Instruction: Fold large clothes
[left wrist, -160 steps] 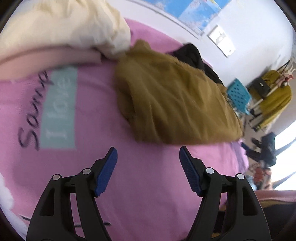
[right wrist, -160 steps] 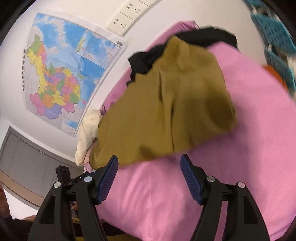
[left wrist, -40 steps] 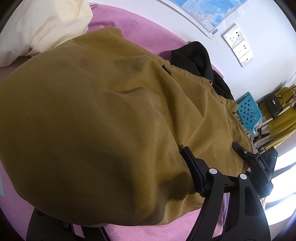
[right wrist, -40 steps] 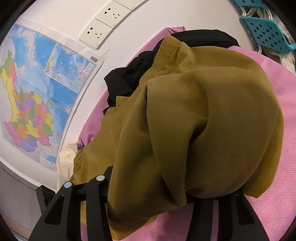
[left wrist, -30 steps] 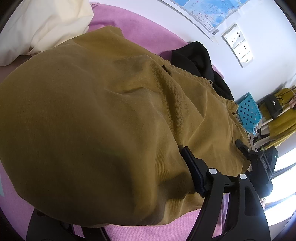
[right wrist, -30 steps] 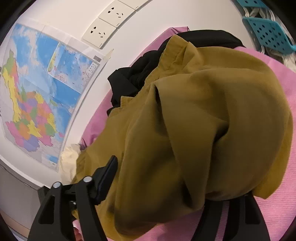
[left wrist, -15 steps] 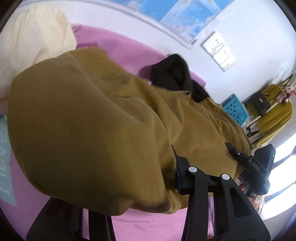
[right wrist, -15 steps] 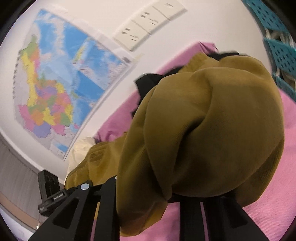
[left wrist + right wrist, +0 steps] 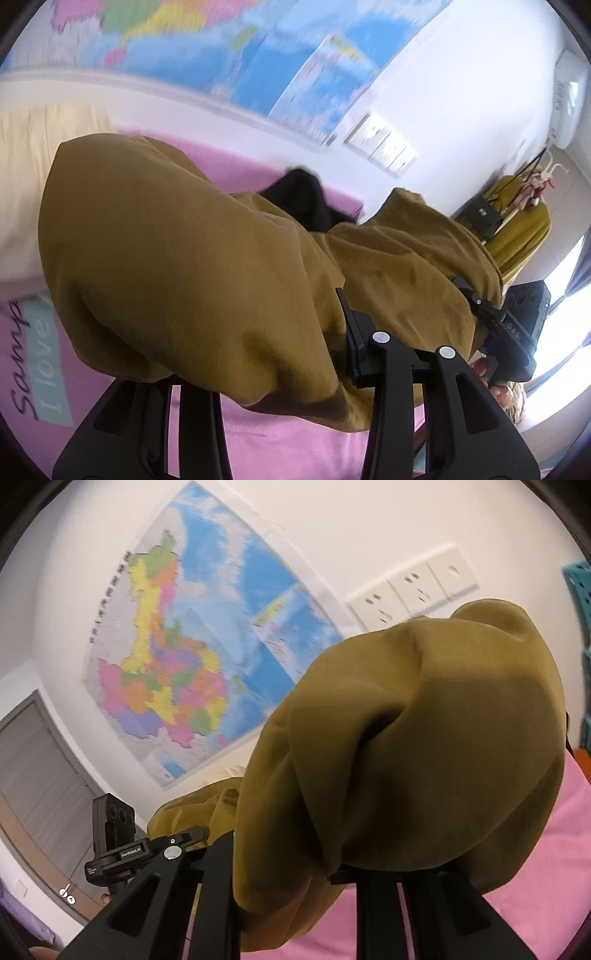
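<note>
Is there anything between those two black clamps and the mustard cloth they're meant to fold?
Nothing visible. The mustard garment drapes right over the left gripper and the right gripper, and both look shut on it, though the cloth hides the fingertips. The black garment lies behind it on the pink bed, not between.

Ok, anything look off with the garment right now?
Yes: the mustard garment is bunched in a lump over both grippers, left gripper and right gripper, hiding the fingers. No flat edge shows.
</note>
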Available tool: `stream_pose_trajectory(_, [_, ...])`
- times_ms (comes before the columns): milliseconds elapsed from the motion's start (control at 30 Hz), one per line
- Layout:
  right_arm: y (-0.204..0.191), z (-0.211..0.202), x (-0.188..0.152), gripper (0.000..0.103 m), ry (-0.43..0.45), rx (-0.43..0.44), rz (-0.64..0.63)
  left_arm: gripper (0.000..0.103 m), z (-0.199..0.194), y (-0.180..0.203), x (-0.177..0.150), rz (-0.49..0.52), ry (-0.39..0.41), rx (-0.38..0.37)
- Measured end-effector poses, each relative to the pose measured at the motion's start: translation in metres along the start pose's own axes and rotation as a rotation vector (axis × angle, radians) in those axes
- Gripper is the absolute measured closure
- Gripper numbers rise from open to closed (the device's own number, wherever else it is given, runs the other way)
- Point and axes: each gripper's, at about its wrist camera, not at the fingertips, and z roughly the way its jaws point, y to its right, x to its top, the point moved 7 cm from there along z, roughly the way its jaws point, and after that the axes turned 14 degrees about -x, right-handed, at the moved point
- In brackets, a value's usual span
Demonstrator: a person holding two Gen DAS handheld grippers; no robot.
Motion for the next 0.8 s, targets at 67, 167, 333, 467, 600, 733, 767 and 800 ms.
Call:
stream_pose_trajectory(67, [-0.016, -0.005, 0.012, 0.086, 0.025, 0.034, -0.019, 0.065, -0.013, 0.009, 0.012, 0.029, 0.028, -0.002])
stream_pose_trajectory(167, [-0.038, -0.008, 0.026, 0.086, 0.059, 0.077, -0.045, 0.065, -0.034, 0.018, 0.029, 0.072, 0.07, 0.009])
stream_pose_trajectory(333, [-0.087, 0.003, 0.049, 0.086, 0.091, 0.154, -0.098, 0.065, -0.082, 0.022, 0.063, 0.125, 0.158, 0.068])
stream_pose_trajectory(467, [-0.14, 0.027, 0.064, 0.086, 0.081, 0.239, -0.133, 0.065, -0.128, 0.014, 0.089, 0.144, 0.232, 0.141])
stream_pose_trajectory(600, [-0.2, 0.061, 0.073, 0.086, 0.063, 0.311, -0.18, 0.065, -0.18, -0.006, 0.115, 0.137, 0.327, 0.219])
stream_pose_trajectory(733, [-0.255, 0.093, 0.069, 0.086, 0.06, 0.358, -0.224, 0.065, -0.233, -0.035, 0.136, 0.129, 0.406, 0.319])
stream_pose_trajectory(767, [-0.27, 0.104, 0.067, 0.086, 0.052, 0.377, -0.221, 0.065, -0.241, -0.041, 0.14, 0.129, 0.417, 0.341])
stream_pose_trajectory(800, [-0.283, 0.116, 0.065, 0.086, 0.04, 0.39, -0.224, 0.065, -0.255, -0.054, 0.146, 0.114, 0.444, 0.374])
